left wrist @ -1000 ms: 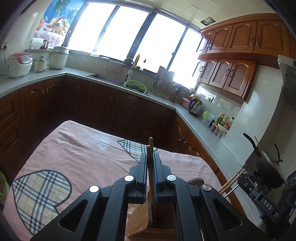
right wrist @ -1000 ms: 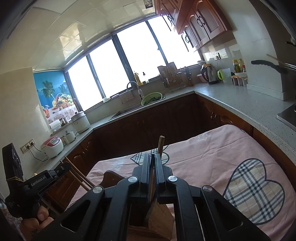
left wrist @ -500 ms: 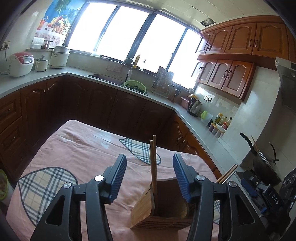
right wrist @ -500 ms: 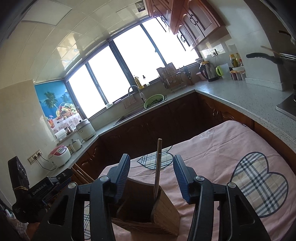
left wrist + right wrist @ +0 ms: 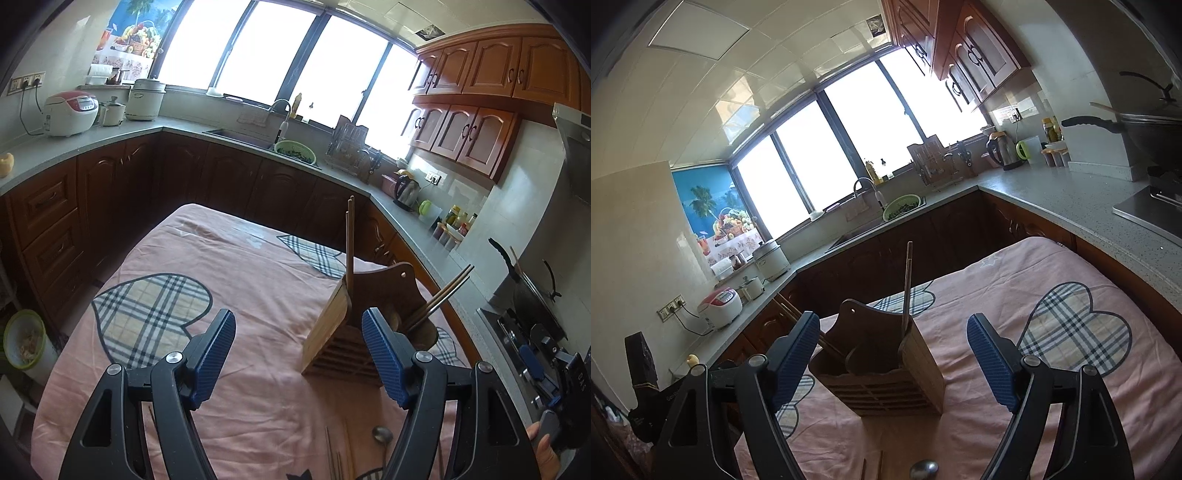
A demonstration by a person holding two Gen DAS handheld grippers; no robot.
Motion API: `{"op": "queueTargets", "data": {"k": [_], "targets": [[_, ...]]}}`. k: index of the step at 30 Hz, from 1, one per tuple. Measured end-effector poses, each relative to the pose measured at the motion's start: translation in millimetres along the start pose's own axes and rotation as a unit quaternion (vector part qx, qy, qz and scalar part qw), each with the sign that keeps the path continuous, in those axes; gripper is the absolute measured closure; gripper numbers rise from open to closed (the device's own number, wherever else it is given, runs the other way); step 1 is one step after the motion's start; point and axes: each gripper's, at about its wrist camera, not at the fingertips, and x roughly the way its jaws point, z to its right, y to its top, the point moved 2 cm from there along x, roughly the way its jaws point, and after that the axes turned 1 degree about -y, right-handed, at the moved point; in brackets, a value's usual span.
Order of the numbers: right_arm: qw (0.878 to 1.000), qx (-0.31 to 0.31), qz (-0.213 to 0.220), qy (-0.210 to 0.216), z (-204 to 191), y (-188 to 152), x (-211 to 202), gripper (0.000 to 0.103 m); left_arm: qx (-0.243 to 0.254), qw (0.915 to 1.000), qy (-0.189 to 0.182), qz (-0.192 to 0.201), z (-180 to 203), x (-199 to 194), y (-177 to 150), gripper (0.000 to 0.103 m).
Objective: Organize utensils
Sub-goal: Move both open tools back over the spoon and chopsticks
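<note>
- A wooden utensil holder (image 5: 334, 334) (image 5: 886, 363) stands on the tabletop (image 5: 229, 258) (image 5: 1052, 417), which is covered by a pink cloth printed with plaid hearts.
- A pair of wooden chopsticks (image 5: 350, 243) (image 5: 907, 286) stands nearly upright in one compartment of the holder, rising well above its rim.
- Another pair of chopsticks (image 5: 441, 295) leans out of a different compartment, tilted toward the kitchen counter side.
- On the cloth nearer the cameras lie loose utensils: a metal spoon (image 5: 382, 435) (image 5: 923, 470) and several thin chopsticks (image 5: 338, 458), partly cut off by the frame edge.
- The left gripper (image 5: 299, 354) hovers above the cloth with its blue-padded fingers (image 5: 214, 356) spread wide, pinching nothing; in its view the holder sits just beyond the right-hand finger.
- The right gripper (image 5: 894, 358) also hovers with its fingers (image 5: 991, 363) spread wide and empty; in its view the holder sits between them, further off.
- Each wrist view catches the other gripper's black body at the frame edge.
- Around the tabletop runs an L-shaped grey kitchen counter (image 5: 391, 199) over dark wooden cabinets.
- A sink with a green bowl (image 5: 295, 149) (image 5: 901, 205) sits under a wide bright window.
- A rice cooker (image 5: 70, 112) (image 5: 720, 306) and an electric kettle (image 5: 406, 186) (image 5: 1003, 151) stand on the counter.
</note>
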Motion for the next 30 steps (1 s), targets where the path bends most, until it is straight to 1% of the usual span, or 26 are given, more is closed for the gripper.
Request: {"op": "queueTargets", "data": {"k": [7, 17, 23, 30], "targets": [[1.000, -0.003, -0.011, -0.011, 1, -16, -31, 0.019, -0.006, 0.9999, 0.008, -0.014, -5, -43, -15, 0.032], [0.999, -0.029, -0.027, -0.020, -11, -50, -60, 0.019, -0.007, 0.9996, 0.019, -0.020, -6, -77, -34, 0.032], [0.998, -0.038, -0.055, -0.022, -13, -77, -63, 0.019, 0.000, 0.9991, 0.021, -0.038, -3, -81, -46, 0.032], [0.996, -0.040, -0.076, -0.023, -12, -96, -62, 0.019, 0.011, 0.9976, 0.024, -0.065, 4, -78, -52, 0.032]]}}
